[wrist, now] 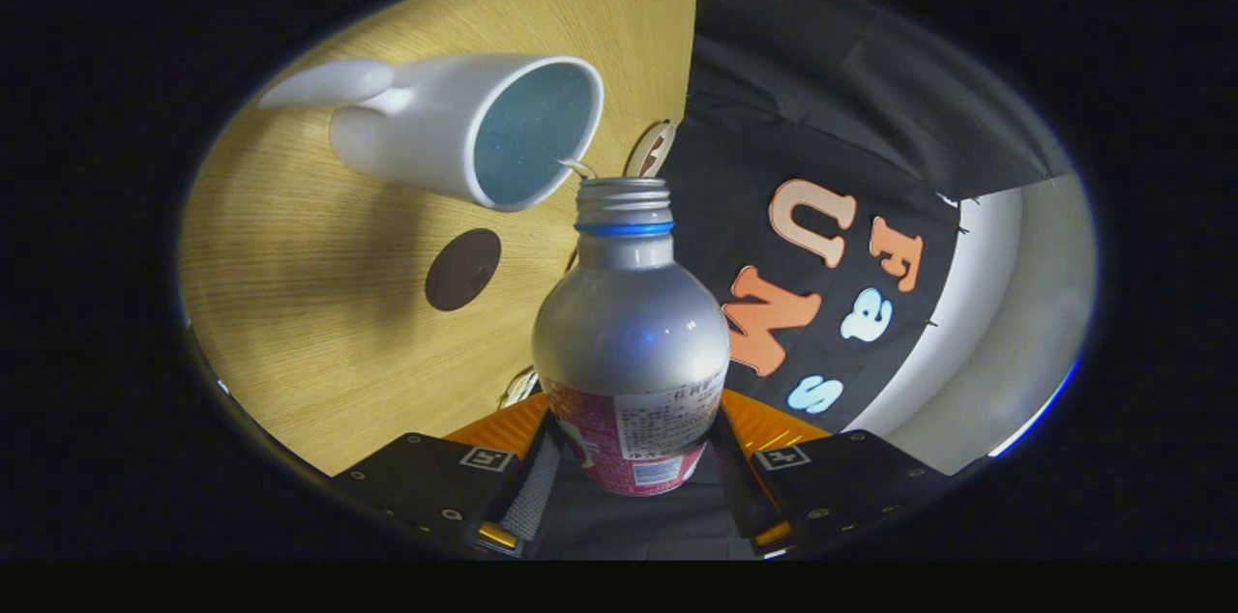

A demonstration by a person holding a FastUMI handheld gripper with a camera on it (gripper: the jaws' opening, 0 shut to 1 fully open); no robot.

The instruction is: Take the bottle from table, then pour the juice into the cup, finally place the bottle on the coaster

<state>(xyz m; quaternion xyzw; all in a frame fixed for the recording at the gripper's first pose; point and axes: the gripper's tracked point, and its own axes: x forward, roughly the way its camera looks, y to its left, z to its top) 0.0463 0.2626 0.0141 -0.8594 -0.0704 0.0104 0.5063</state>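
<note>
— Right up close, we have the gripper (633, 482) clamped on the bottle (629, 342), a finger pressing its labelled lower body from each side.

— And we see the bottle running straight out ahead of the fingers, silver shoulder, blue ring, bare threaded neck with no cap on it.

— Just past the mouth we find the white cup (464, 130), its opening turned towards us, the rim almost at the bottle's lip. There's a small pale streak between lip and rim; we think it may be liquid, but the view is too soft to be sure.

— Beyond the bottle's shoulder, a dark round coaster (463, 269) lies flat on the wooden table (319, 352), apart from the cup.
</note>
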